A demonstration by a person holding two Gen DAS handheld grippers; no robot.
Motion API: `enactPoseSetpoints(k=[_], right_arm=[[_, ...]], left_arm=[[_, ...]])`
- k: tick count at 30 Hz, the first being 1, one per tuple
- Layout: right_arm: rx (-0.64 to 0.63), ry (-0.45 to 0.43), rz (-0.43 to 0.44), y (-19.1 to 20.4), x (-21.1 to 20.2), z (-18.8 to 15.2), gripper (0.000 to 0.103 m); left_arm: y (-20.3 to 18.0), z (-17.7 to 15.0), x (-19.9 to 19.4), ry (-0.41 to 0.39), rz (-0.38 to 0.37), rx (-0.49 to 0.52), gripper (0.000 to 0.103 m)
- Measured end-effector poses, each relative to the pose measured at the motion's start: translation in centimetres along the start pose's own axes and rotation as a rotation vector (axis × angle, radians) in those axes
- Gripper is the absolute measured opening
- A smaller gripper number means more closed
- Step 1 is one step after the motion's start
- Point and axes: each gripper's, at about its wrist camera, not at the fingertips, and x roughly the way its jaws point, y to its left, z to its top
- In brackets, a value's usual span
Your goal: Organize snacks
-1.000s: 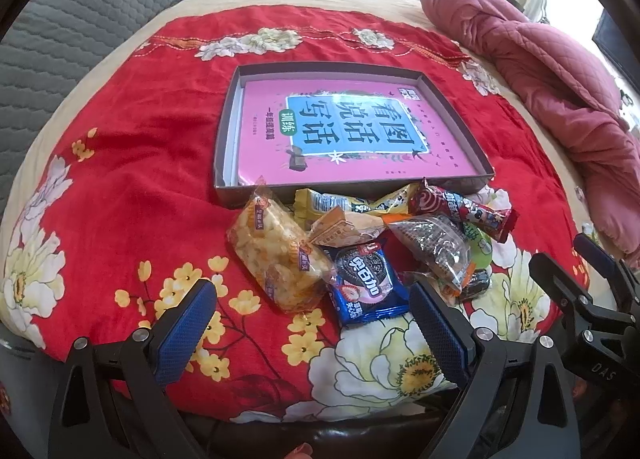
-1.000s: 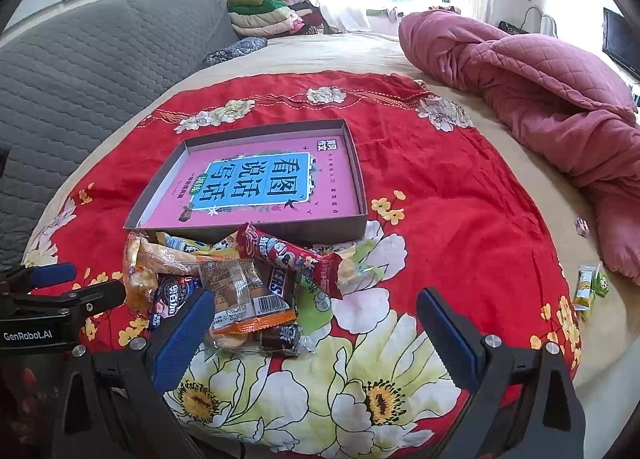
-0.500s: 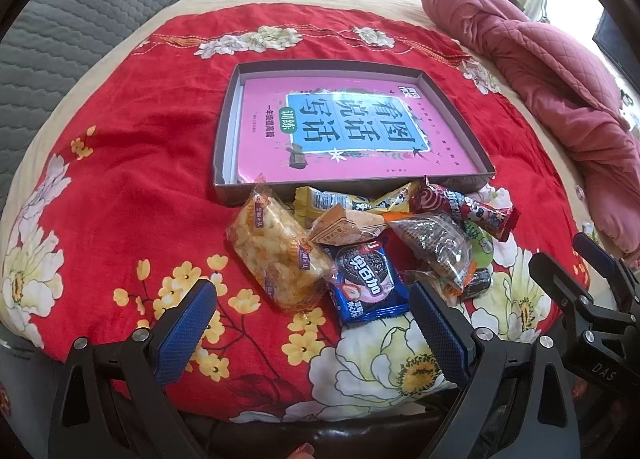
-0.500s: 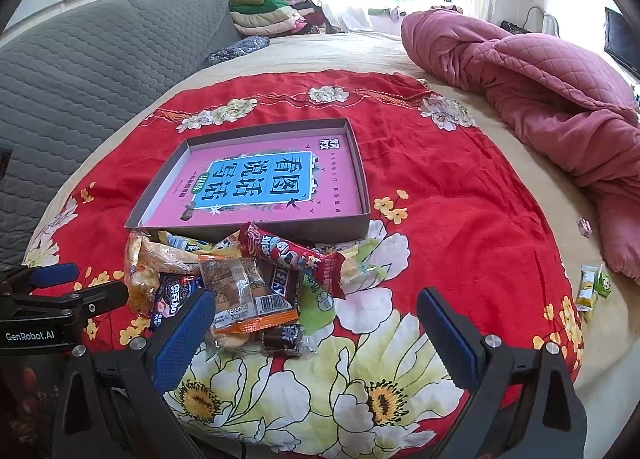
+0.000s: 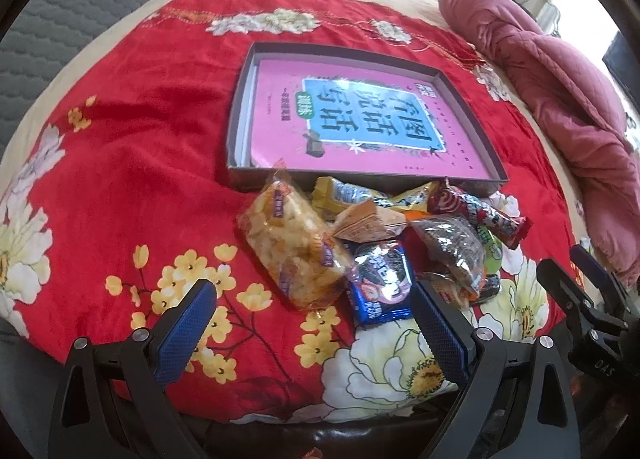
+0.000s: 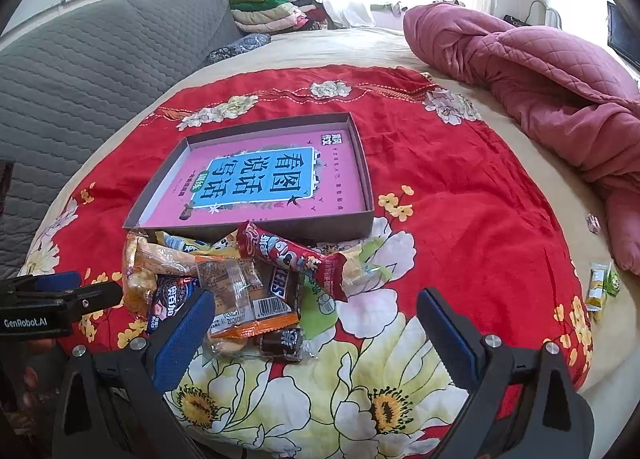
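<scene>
You had not really started yet. All the snacks lay in one messy heap (image 5: pixel 384 247) on the red flowered blanket (image 5: pixel 132 195) on the bed, just in front of the shallow grey cardboard box (image 5: pixel 236 175). Inside the box was only a pink book with a blue label (image 5: pixel 360 131). No snack was in the box, so, as I see it, every snack was left to sort.

Your left gripper (image 5: pixel 316 323) was wide open and held nothing. The big clear bag of yellow puffed crackers (image 5: pixel 292 247) lay just ahead of it, between the lines of its two fingers. The small blue and purple cookie packet (image 5: pixel 380 283) lay near its right finger (image 5: pixel 438 329) and looked very close to it, but I could not tell if they touched.

Your right gripper (image 6: pixel 312 325) was wide open too, and empty. The clear wrapped cake with an orange edge (image 6: pixel 244 303) and a small dark candy (image 6: pixel 282 343) lay just beside its left finger (image 6: pixel 182 335). The long red wafer bar (image 6: pixel 292 255) lay a bit farther, toward the box. The space right between its fingers held mostly bare blanket.

Two little yellow and green sweets (image 6: pixel 602 285) lay well apart from the heap, off by the pink quilt (image 6: pixel 540 71), on the right side.
</scene>
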Motion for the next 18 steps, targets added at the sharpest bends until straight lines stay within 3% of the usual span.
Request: enactPoseSetpoints(k=[18], right_arm=[[0.027,0.011,0.01,-0.6,1.3,0.1,0.101]], left_arm=[[3.7,0.5,2.8,0.078,-0.086,-0.162,0.097]])
